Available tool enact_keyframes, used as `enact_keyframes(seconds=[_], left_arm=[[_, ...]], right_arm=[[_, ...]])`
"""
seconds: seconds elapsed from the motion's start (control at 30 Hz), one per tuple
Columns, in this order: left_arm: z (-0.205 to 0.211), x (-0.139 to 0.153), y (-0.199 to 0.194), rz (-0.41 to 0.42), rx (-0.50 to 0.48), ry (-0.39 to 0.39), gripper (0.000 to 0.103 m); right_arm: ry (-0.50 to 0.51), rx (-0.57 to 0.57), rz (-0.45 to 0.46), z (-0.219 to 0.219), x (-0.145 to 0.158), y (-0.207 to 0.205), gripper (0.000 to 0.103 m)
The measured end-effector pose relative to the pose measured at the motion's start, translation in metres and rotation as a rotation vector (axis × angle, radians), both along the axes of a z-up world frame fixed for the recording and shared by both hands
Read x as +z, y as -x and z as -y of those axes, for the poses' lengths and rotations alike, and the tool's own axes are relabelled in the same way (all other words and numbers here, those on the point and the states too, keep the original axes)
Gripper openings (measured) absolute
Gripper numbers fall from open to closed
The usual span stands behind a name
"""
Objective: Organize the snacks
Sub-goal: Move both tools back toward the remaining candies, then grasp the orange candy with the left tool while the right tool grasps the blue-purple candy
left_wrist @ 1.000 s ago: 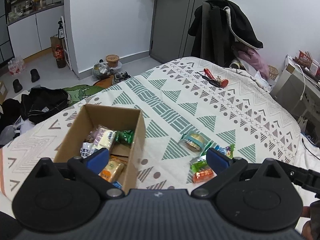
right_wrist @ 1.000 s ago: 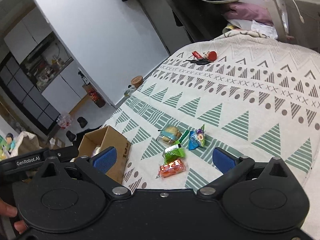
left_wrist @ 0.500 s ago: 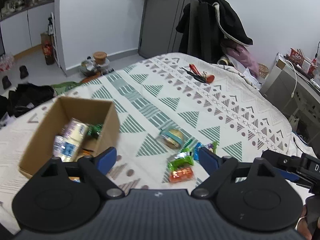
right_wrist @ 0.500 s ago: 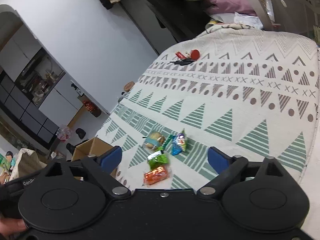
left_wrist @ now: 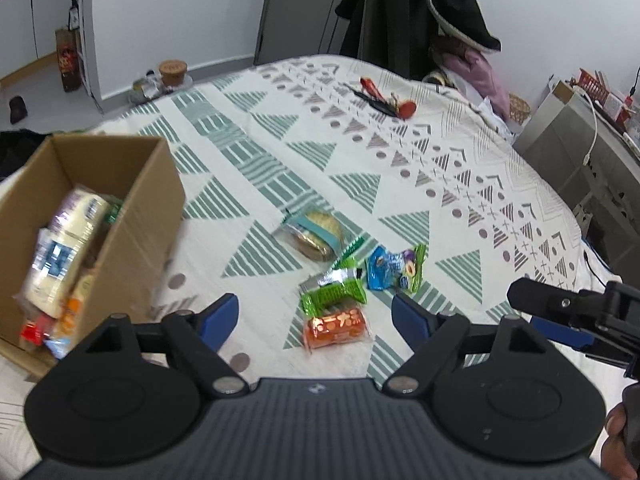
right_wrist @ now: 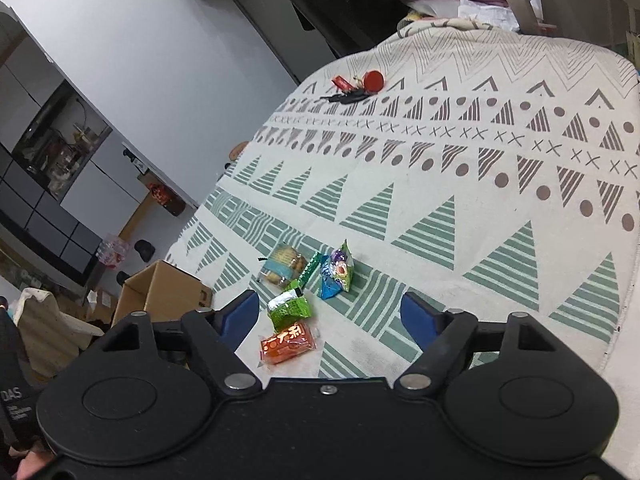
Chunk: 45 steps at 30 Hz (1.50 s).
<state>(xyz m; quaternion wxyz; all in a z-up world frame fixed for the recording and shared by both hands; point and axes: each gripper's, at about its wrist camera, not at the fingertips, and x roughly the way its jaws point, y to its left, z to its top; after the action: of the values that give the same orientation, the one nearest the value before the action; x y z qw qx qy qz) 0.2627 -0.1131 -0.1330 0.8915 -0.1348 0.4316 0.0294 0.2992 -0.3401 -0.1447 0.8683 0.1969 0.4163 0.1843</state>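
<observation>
With both the left hand-held gripper (left_wrist: 315,317) and right hand-held gripper (right_wrist: 330,313) closing on nothing, I'd centre the small orange foil snack packet (left_wrist: 336,327), probably nearest, before pinching.

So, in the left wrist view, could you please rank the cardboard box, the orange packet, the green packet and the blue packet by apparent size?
1. cardboard box, clearly largest.
2. green packet, orange packet and blue packet look alike; not ranked.

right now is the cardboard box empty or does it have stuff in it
Partly filled. The cardboard box stands open-topped on the bed, with several snack packets piled inside.
</observation>
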Motion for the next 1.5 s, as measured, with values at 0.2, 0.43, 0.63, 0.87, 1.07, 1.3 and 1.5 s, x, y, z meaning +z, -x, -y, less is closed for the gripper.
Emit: enact_keyframes(seconds=[0.2,0.43,0.63,0.87,1.07,1.3,1.5], left_arm=[[0.004,-0.027,-0.016,-0.052,-0.024,0.013,0.083],[0.011,-0.055,-0.031,-0.097,-0.04,0.027,0.083],[0.017,-0.071,-0.042,-0.128,-0.06,0.041,0.057],[0.012,-0.068,-0.042,-0.128,-0.042,0.061,0.038],[-0.002,-0.054,-0.037,-0.1,-0.039,0.085,0.021],[-0.025,-0.037,-0.031,-0.063,0.005,0.101,0.015],[-0.048,-0.022,-0.026,-0.027,0.053,0.089,0.012]], right_arm=[[0.007,0.009,-0.025,-0.004,-0.009,-0.01,0.077],[0.013,0.019,-0.059,-0.008,-0.021,-0.021,0.076],[0.021,0.028,-0.086,-0.012,-0.032,-0.031,0.076],[0.038,0.062,-0.109,-0.028,-0.047,-0.05,0.07],[0.058,0.059,-0.11,-0.037,-0.054,-0.067,0.066],[0.094,0.078,-0.089,-0.051,-0.056,-0.081,0.057],[0.11,0.072,-0.081,-0.058,-0.057,-0.083,0.051]])
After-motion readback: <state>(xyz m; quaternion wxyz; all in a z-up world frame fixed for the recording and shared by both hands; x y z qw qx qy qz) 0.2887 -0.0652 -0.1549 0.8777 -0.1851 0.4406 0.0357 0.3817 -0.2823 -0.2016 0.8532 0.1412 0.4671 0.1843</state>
